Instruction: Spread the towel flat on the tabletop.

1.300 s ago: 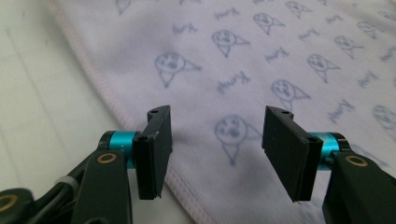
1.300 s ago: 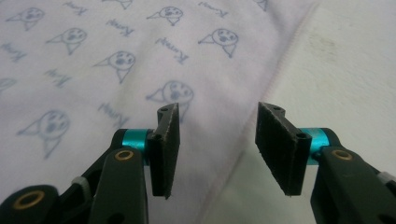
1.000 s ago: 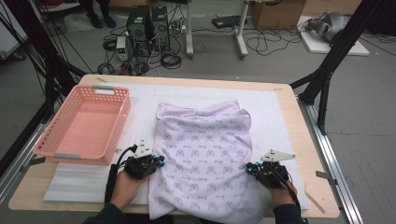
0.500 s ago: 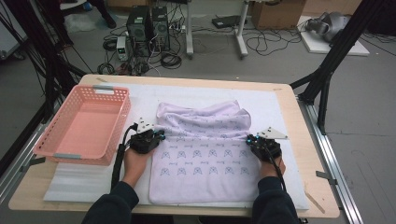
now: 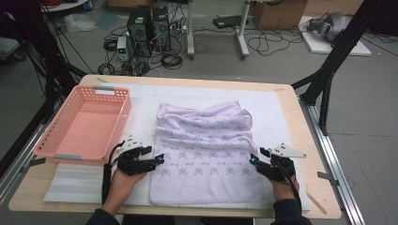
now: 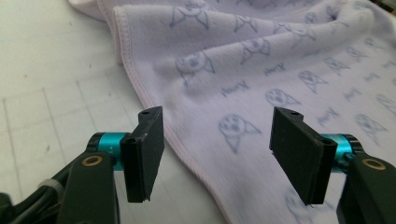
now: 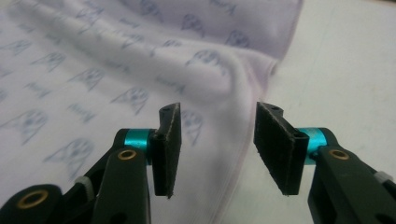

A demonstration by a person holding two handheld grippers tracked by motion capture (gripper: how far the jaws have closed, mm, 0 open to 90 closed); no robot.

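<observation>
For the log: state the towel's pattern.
Pale lilac towel printed with blue cat faces; clearest in left gripper view.

Left gripper (image 6: 217, 156), jaws wide apart over lilac towel (image 6: 261, 70) edge on white mat (image 6: 51, 93).

The lavender towel (image 6: 261, 88) carries a repeating blue print: little animal faces, each paired with a short cursive word. The lettering is too soft and blurred to read in either gripper view, and far too small from the high view. Nothing else bears legible text.
</observation>
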